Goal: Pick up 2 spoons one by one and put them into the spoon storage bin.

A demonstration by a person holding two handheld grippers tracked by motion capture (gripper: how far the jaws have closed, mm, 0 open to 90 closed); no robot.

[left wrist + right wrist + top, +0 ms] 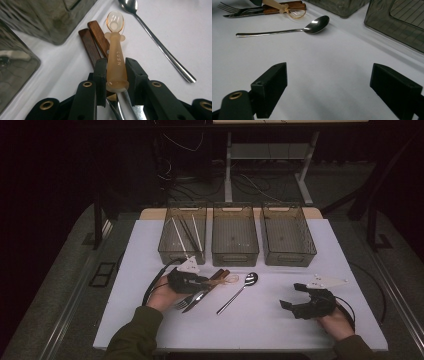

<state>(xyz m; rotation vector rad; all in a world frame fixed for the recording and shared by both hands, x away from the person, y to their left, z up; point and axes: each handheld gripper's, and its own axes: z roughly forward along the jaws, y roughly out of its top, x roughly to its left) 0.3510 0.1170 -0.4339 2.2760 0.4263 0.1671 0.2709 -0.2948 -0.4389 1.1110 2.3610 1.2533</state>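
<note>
Left gripper view: the left gripper (115, 82) has its jaws closed on the handle of a soft orange spoon (116, 50), which lies over a wooden-handled knife (88, 45) on the worktop (280, 320). The grip is near the handle end, so the spoon may bend or slip. The right gripper (329, 87) rests open.

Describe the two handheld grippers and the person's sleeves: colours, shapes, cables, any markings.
Both the left gripper and the right gripper are black, with blocky flat-faced fingers on linkage arms with brass-coloured rivets. Each carries a pale three-cornered plate on top and trails a black cable. No markings are readable. The sleeves are olive green.
</note>
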